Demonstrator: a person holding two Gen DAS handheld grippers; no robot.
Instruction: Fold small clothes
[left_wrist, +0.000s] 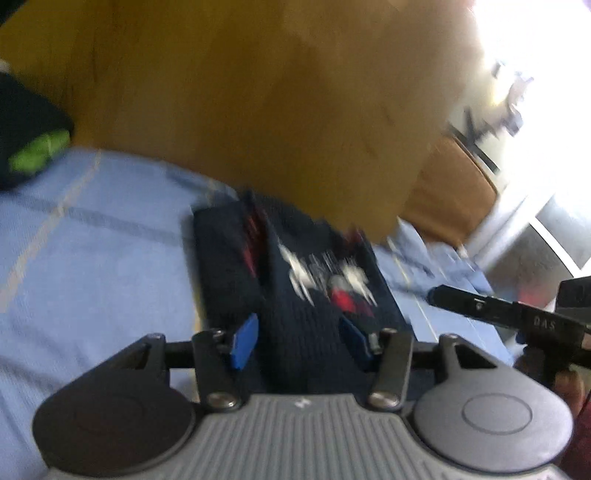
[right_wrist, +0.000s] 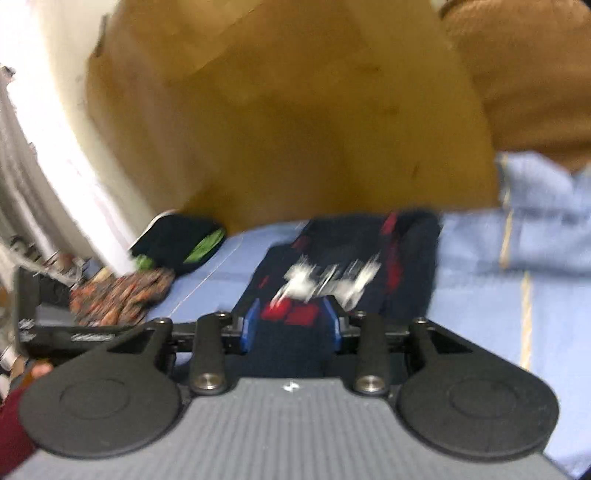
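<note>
The blue bedsheet (right_wrist: 498, 314) gives open room to the right of the navy garment (right_wrist: 354, 251), which lies flat near the wooden headboard (right_wrist: 295, 129) — the patterned cloth (right_wrist: 122, 295) and black-and-green bundle (right_wrist: 181, 243) crowd the left. The navy piece looks light, soft and limp, likely to sag, so its near hem and corners seem the best hold. The left gripper (left_wrist: 299, 343) and right gripper (right_wrist: 288, 325) both stand partly open over it — pads apparently not pressing.
</note>
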